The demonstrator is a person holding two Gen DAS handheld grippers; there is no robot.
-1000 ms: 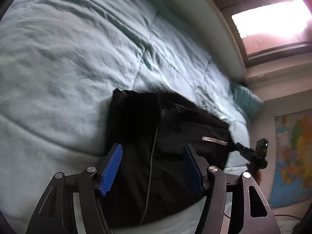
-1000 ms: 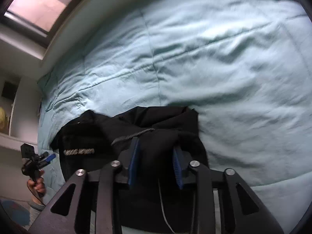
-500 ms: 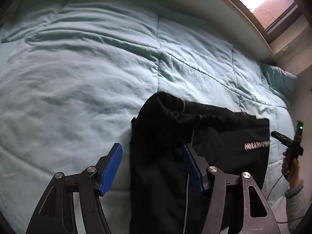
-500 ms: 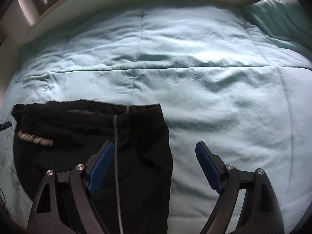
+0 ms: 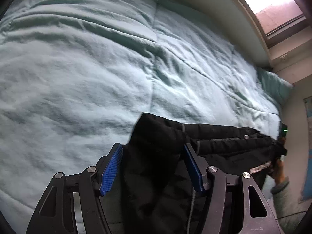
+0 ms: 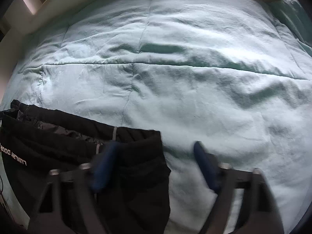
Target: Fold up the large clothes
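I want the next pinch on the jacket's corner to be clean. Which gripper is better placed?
Left, probably: the left gripper straddles the black jacket. The closing right gripper has mostly bare comforter between its pads.

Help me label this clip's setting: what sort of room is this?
Most likely a bedroom: a pale green quilted comforter covers a bed, a matching pillow lies at its end, and a window sits above. A black garment lies on it.
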